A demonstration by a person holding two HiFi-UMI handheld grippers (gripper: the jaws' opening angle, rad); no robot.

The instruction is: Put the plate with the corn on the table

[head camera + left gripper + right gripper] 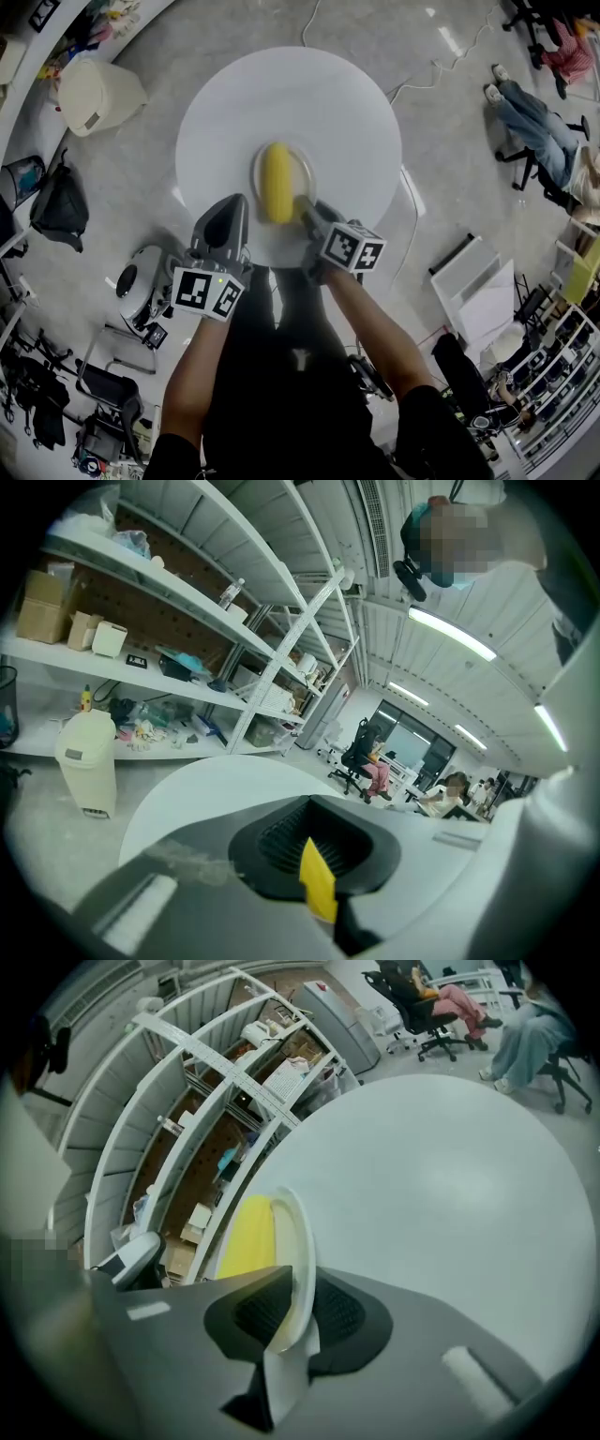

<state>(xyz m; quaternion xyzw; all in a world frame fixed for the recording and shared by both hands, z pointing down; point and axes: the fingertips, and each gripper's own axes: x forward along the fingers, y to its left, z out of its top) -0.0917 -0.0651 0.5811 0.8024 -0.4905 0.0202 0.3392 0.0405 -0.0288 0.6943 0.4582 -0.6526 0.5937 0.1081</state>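
The plate (302, 1232) in front of you looks like thin, smooth white plastic with a slight sheen, and the corn (277, 183) on it is glossy yellow. The table (234, 103) top is smooth, matt white. Your right gripper (300, 1288) has a matt grey plastic shell and black ribbed pads (260, 1313). The floor (450, 141) is polished, mottled grey. At far left, the bin (94, 94) is matt cream plastic.

Left tool (315, 844), jaws together, before round white table (187, 797); beige bin (86, 761) beside shelves (169, 592).
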